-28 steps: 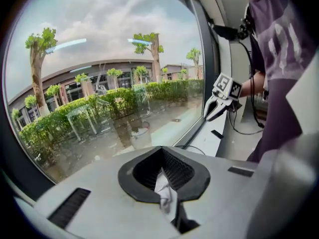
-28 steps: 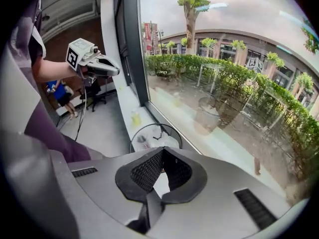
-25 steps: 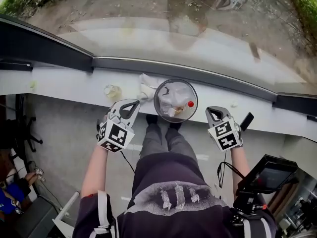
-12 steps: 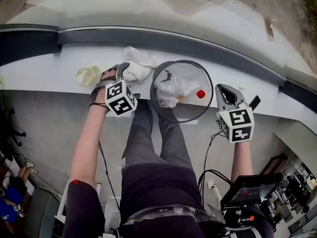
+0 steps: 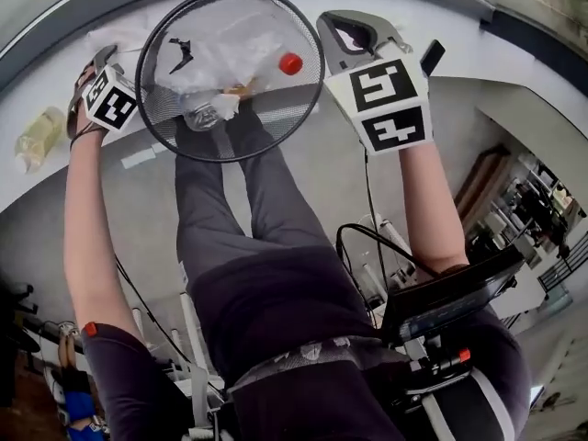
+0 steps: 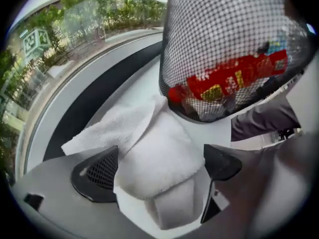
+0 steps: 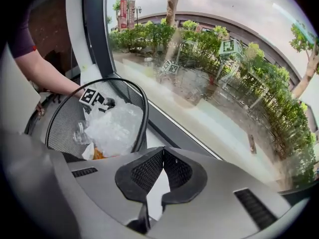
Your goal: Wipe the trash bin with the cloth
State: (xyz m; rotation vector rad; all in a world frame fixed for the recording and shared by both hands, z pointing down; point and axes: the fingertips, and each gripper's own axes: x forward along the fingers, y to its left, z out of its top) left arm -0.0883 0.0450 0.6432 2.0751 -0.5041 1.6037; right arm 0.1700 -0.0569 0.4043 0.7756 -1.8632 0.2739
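On the left gripper [image 6: 162, 166] the jaws have just been opening and stand spread wide around the folded white terry cloth [image 6: 149, 143]. The gripper body cuts off the cloth's near end, and its far corner reaches the foot of the round black wire-mesh trash bin [image 6: 224, 39]. The right gripper [image 7: 163, 156] has its jaws pressed together, empty, beside the bin, whose mesh blurs the crumpled plastic inside.

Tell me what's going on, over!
Left tongs just opened, straddling the white cloth on the ledge. Right tongs shut, empty. Mesh trash bin beside cloth, nothing blocking.
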